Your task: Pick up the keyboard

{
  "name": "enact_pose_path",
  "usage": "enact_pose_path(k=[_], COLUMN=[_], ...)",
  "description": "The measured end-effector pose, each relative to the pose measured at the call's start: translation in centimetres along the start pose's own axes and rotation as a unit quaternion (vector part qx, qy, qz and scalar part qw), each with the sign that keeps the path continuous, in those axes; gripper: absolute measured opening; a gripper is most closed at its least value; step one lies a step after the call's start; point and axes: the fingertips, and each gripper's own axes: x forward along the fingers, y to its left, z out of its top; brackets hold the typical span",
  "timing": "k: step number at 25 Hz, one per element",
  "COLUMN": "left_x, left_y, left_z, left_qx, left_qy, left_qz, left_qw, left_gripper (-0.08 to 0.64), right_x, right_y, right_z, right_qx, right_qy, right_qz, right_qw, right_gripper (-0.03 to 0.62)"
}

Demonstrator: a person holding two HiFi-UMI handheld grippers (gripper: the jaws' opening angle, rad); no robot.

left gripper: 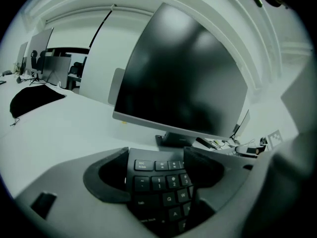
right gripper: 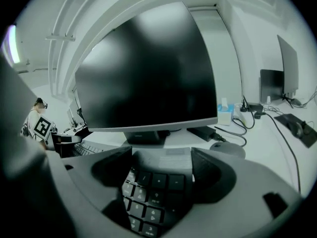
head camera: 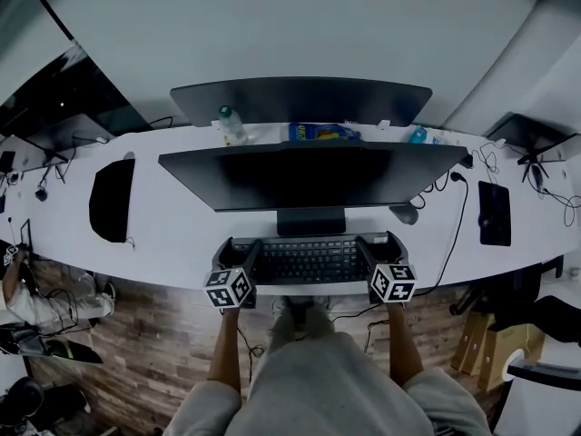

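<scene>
A black keyboard (head camera: 309, 262) lies crosswise near the front edge of the white desk (head camera: 182, 234), just in front of the monitor's stand. My left gripper (head camera: 241, 248) is at its left end and my right gripper (head camera: 379, 246) at its right end. In the left gripper view the keyboard's Esc corner (left gripper: 161, 192) fills the gap between the jaws of the left gripper (left gripper: 157, 157). In the right gripper view the number-pad end (right gripper: 153, 192) sits between the jaws of the right gripper (right gripper: 161, 157). Both grippers look shut on the keyboard. I cannot tell whether it is off the desk.
A wide dark monitor (head camera: 309, 175) stands right behind the keyboard, with a second monitor (head camera: 300, 103) beyond it. A grey mouse (head camera: 406, 213) and a cable (head camera: 458, 216) lie to the right. Black pads lie at left (head camera: 112, 198) and right (head camera: 494, 213). A bottle (head camera: 231, 125) stands at the back.
</scene>
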Motion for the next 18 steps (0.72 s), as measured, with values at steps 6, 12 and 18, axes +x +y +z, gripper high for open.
enact_pose_path(k=[6,12,18], left_x=[-2.0,-3.2,-4.4], left_y=[-0.7,-1.4,-2.5], left_z=[3.7,7.0,9.6], left_qx=[0.012,0.028,0.041], left_qy=[-0.045,-0.082,-0.113], left_qz=[-0.007,-0.016,-0.027], left_qw=[0.9989,0.9961,0.9924], left_gripper=[0.325,0.325,0.325], right_x=[-1.5,-2.7,-4.3], right_y=[1.4,2.4,3.0], right_z=[3.9,7.1,9.7], right_qx=[-0.019,-0.032,-0.041], right_qy=[-0.044,-0.082,-0.114], right_qz=[0.005,0.005,0.003], right_qw=[0.999,0.996,0.993], right_gripper=[0.359,0.359,0.359])
